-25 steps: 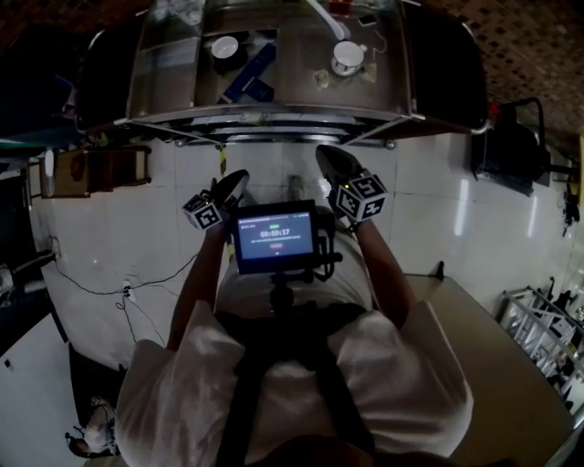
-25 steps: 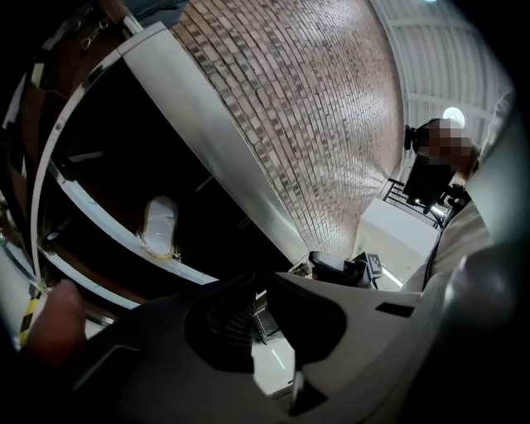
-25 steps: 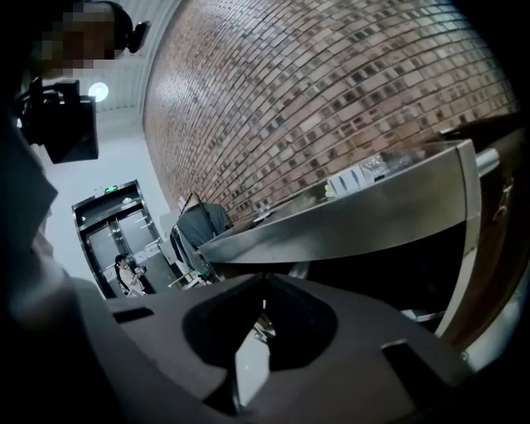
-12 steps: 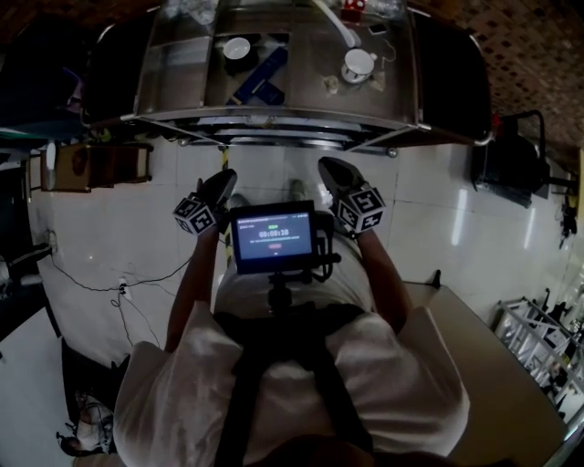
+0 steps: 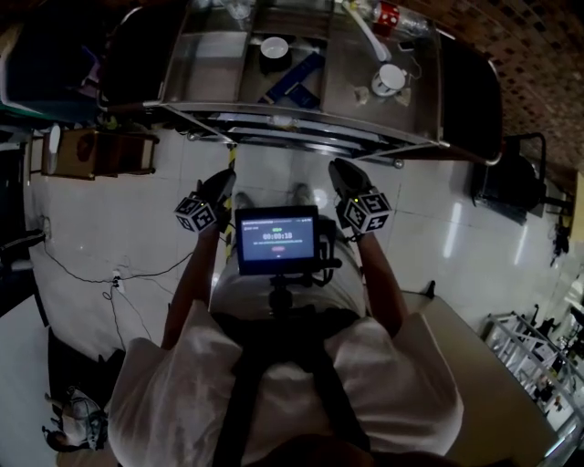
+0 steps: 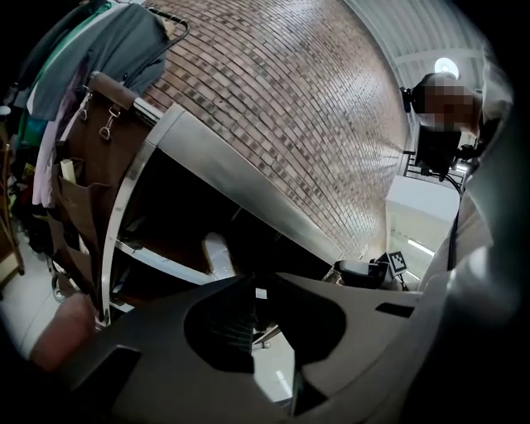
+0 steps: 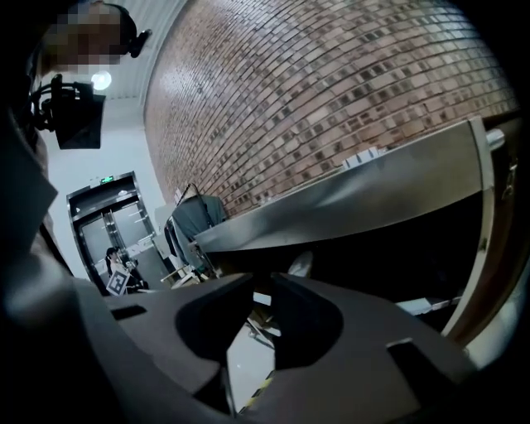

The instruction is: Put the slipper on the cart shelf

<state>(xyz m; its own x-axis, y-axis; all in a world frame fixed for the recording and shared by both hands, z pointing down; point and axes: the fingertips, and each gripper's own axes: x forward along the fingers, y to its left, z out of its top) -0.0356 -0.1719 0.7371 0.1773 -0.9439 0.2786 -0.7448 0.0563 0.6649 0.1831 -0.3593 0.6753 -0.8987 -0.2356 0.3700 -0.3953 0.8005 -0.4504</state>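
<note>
A: What does the head view show?
B: A steel cart (image 5: 301, 125) stands across the top of the picture on a pale tiled floor (image 5: 128, 237). Its top carries a dark cup (image 5: 274, 47), a flat blue thing (image 5: 294, 80), a white mug (image 5: 392, 79) and a red can (image 5: 388, 16).
A: And the claws?
B: The left claw (image 5: 228, 178) and the right claw (image 5: 338, 168) both point toward the cart, short of its front rail. One is on each side of a small lit screen (image 5: 276, 240). Neither carries anything.
A: The left gripper view?
B: The left claw's jaws are clenched, with nothing between them. Beyond them the cart's steel top edge slants across, with a brick wall (image 6: 315, 108) behind it. On the lower shelf (image 6: 157, 262), in the dark under that top, sits a pale rounded shape — the slipper (image 6: 217, 252), as far as I can tell.
A: What hangs at the left?
B: Clothes (image 6: 91, 41) and a brown bag (image 6: 87, 166), beside the cart's end.
A: The right gripper view?
B: The right claw's jaws are drawn together too — empty. The pale slipper (image 7: 300, 263) shows just above the tips. It is inside the cart under its top, apart from both claws.
</note>
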